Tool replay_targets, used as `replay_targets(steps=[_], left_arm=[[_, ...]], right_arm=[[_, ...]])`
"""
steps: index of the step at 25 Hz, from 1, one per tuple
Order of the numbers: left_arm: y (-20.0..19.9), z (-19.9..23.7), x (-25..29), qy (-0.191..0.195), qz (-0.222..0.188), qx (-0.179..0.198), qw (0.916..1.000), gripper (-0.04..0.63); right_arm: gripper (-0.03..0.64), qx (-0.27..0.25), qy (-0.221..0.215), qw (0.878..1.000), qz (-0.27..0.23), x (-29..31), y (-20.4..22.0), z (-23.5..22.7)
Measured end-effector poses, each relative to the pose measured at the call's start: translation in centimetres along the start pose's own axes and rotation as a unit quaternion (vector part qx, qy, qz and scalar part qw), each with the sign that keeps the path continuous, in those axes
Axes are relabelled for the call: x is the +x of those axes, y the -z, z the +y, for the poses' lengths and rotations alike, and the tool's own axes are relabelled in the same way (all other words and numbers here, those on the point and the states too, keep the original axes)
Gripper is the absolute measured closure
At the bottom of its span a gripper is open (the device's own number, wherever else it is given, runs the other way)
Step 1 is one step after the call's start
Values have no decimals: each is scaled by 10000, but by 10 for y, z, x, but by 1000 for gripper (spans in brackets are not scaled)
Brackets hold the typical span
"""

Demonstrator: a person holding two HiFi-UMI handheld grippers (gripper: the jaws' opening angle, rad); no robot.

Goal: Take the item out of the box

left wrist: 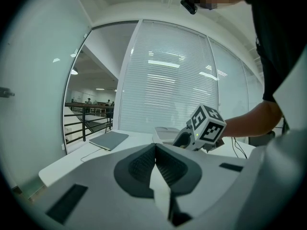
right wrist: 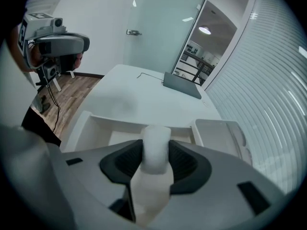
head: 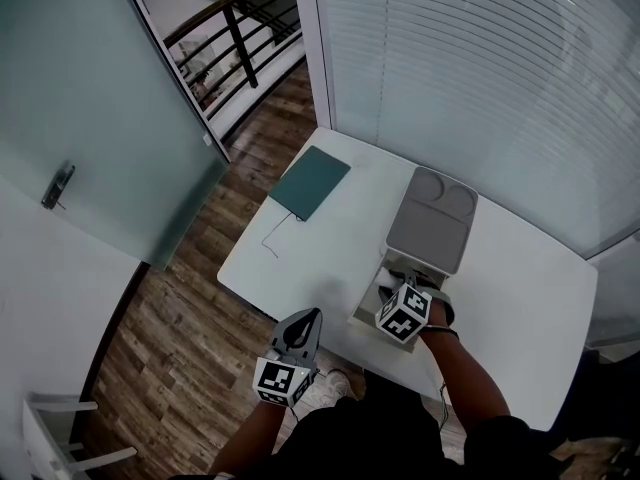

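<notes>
Plainly, the white item (right wrist: 156, 138) is pinched between the right gripper's (right wrist: 156, 153) pads, just above the open white box (right wrist: 91, 123). The box's grey lid (head: 432, 218) lies at its 12 o'clock. In the head view the marker cube (head: 404, 314) covers that grip. The left gripper's (left wrist: 154, 164) jaws are pressed together, empty.

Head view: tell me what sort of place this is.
Most likely an office or meeting room. A white table stands beside a wall of slatted blinds, a frosted glass door with a lever handle is at the left, and a railing shows outside the room.
</notes>
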State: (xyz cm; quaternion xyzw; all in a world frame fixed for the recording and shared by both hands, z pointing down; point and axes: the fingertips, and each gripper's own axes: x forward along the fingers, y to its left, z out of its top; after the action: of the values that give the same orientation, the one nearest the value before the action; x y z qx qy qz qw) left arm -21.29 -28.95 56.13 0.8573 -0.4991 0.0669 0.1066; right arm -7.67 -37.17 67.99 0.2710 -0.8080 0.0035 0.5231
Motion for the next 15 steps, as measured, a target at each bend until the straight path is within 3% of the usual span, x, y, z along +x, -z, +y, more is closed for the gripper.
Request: replay_targets(steps=[9,15], left_arm=[[1,-6,-6,66,39,100,9999,583],[0,-15,-9,161,-40,185,9997,583]], right_arm=[[440,426,572,9944,-786,-43,-15,-13],[440,741,1085,9802,-1479,-77,-27,-16]])
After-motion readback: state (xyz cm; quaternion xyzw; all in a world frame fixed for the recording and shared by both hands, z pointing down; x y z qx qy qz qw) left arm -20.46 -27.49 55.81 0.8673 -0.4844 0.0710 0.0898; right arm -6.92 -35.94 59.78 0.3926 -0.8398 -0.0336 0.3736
